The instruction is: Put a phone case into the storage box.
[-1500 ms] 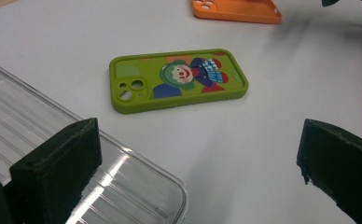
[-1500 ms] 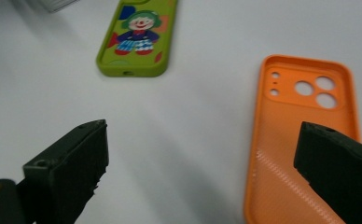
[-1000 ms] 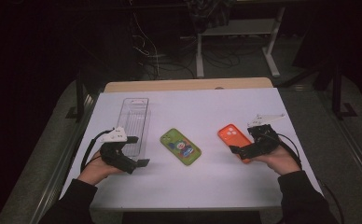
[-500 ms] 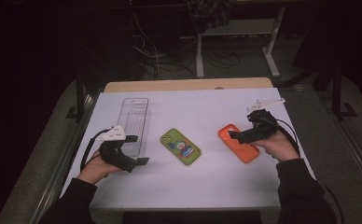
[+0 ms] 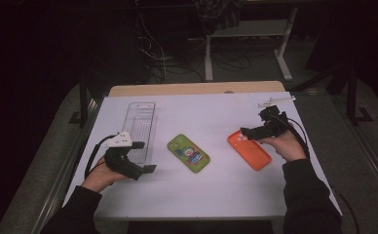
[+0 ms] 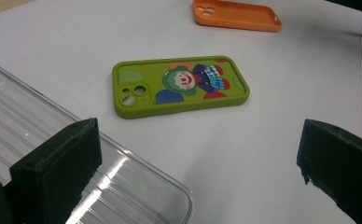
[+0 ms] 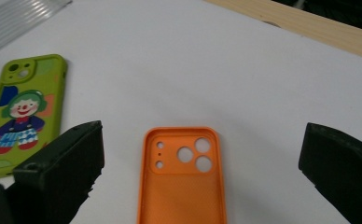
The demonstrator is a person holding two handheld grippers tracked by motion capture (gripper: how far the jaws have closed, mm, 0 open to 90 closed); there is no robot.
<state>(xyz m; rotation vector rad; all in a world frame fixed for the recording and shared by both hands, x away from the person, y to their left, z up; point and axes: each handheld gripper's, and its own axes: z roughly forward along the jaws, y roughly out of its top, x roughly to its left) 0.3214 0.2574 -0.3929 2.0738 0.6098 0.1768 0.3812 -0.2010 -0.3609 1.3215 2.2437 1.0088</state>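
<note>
A white-covered bench carries three things in a rough row. At the left lies a clear ribbed plastic tray, long and narrow, set lengthwise away from the person. In the middle lies a green rubbery phone case printed with a clown figure, flat and printed side up, turned at a slant. At the right lies an orange phone case, flat with its hollow inner side up and its camera cutouts at the far end.

The right gripper is held above the far end of the orange phone case, its jaws spread wide and holding nothing. In the right gripper view the orange phone case lies between the two black jaws, apart from both, with the green clown case off to the left side.

The left gripper sits low at the near end of the clear tray, just beside its near right corner, gripped by the person's left hand. Its jaws also stand wide apart and empty. In the left gripper view one jaw hangs over the rounded corner of the clear tray, and the green clown case lies ahead on the bare white surface, with the orange case farther beyond it.
</note>
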